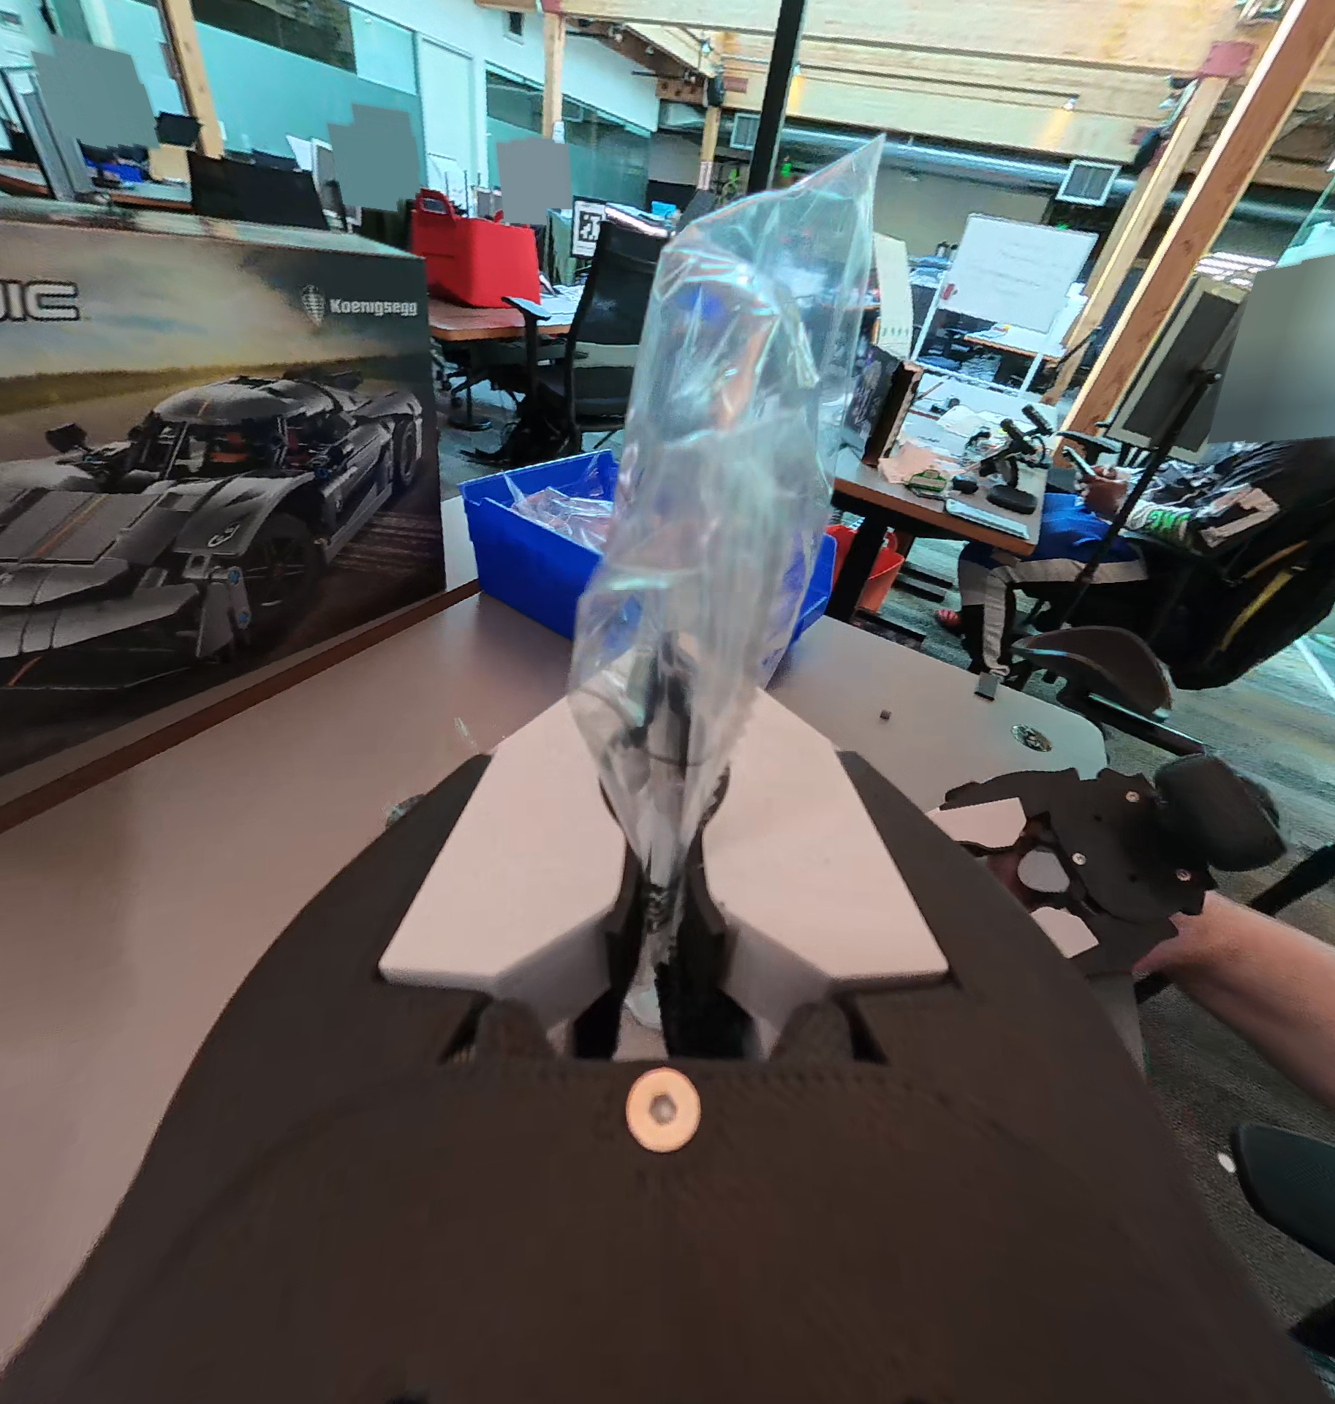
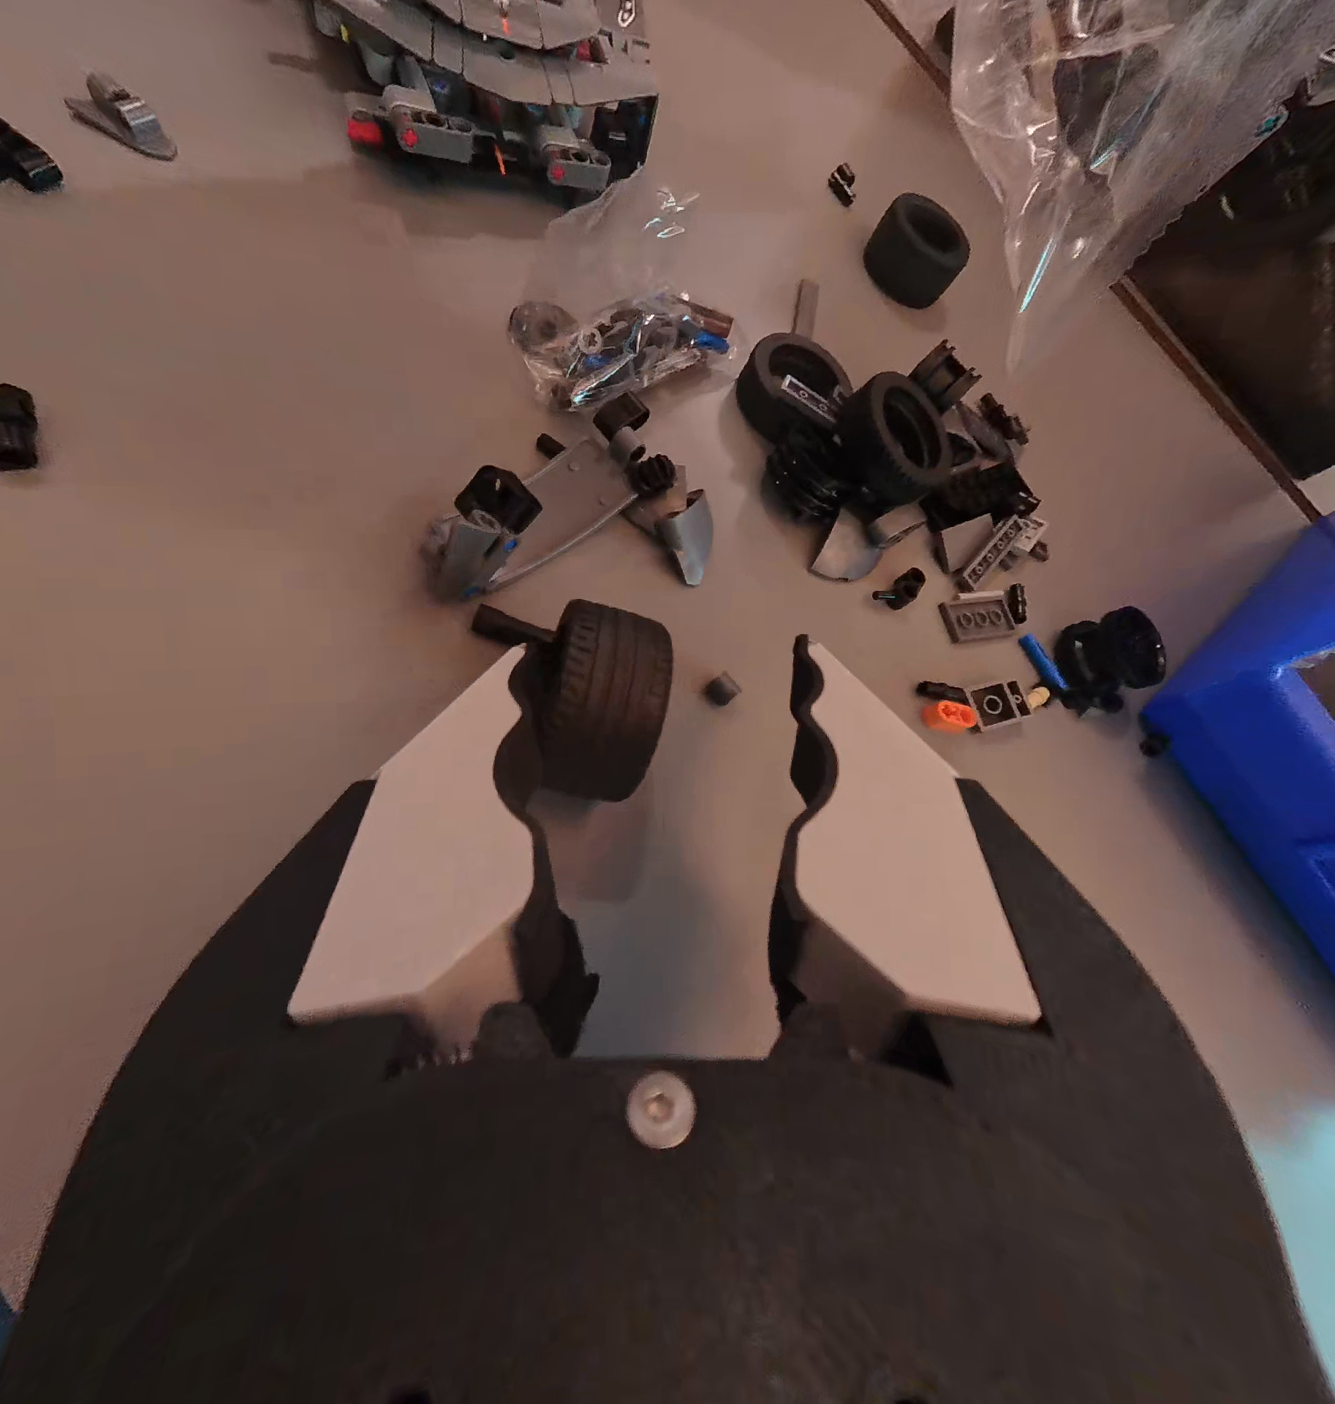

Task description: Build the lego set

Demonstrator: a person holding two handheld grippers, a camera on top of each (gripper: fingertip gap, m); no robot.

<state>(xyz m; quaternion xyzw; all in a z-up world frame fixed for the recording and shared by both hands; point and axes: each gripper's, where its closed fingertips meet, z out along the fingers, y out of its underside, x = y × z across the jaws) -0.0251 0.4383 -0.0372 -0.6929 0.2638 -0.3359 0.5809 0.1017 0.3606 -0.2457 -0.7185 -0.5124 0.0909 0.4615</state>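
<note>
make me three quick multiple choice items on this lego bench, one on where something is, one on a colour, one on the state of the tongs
1. Where does the clear plastic bag sit?
A. in the blue bin
B. pinched in the left tongs
C. flat on the table

2. What colour is the bin beyond the bag?
A. blue
B. green
C. yellow

3. How are the right tongs?
A. shut on a tyre
B. shut on a bag
C. open

Key: 1 B, the bag rises from between the closed fingers; 2 A, its walls are bright blue; 3 C, a wide gap shows, with a tyred wheel beside one finger.

set box [image 1: 193, 471] cropped left, car model [image 2: 497, 83] cropped top
</note>
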